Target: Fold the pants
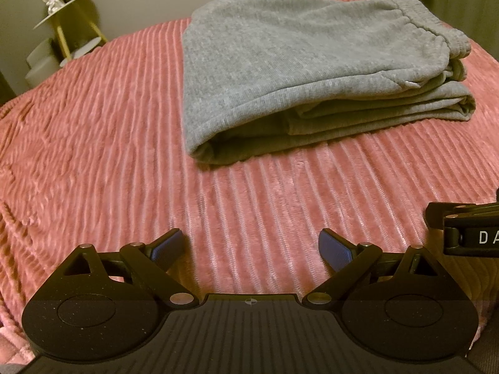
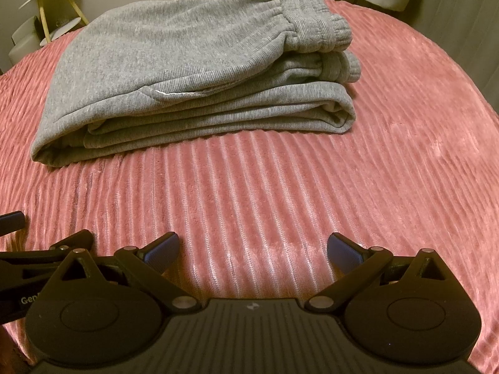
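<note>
The grey pants are seen folded into a stack on the pink ribbed bedspread. Both the left tool and right tool are released, empty, well apart from it. If nudged, the loose top layer could be slid off.

1. We count 1 pair of grey pants, folded into 1 stack.
2. 1 pink ribbed blanket under it.
3. 2 hand-held grippers: left hand-held gripper & right hand-held gripper, 2 blue pads each.
4. 1 gold side stand in bkgd.
</note>
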`<control>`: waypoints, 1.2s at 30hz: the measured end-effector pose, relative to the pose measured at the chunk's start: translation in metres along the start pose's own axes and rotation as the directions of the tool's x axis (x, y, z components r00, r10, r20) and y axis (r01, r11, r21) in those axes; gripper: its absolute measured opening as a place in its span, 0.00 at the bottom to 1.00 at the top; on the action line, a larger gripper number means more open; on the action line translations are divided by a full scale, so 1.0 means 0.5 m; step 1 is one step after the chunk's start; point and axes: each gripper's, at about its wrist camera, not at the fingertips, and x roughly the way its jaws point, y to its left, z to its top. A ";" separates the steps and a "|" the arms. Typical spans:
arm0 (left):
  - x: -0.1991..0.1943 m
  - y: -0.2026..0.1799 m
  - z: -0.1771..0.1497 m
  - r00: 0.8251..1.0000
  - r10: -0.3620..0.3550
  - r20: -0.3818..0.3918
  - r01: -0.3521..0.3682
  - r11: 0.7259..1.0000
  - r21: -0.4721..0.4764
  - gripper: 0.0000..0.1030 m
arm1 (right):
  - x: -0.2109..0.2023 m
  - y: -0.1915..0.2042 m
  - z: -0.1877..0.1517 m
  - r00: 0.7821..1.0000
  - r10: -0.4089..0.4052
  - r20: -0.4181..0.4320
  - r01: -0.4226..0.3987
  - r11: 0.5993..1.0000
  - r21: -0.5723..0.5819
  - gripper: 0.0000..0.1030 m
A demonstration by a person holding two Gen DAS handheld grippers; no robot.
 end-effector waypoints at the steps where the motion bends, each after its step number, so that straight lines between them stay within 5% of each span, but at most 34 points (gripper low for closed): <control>1: 0.001 0.000 0.000 1.000 -0.001 0.000 0.001 1.000 0.001 0.94 | 0.000 0.000 0.001 1.000 0.000 -0.001 0.000 1.000 0.000 0.98; 36: 0.002 -0.004 0.000 1.000 0.011 -0.006 -0.010 1.000 0.012 0.94 | -0.001 0.000 0.001 1.000 0.001 -0.017 -0.001 1.000 -0.005 0.98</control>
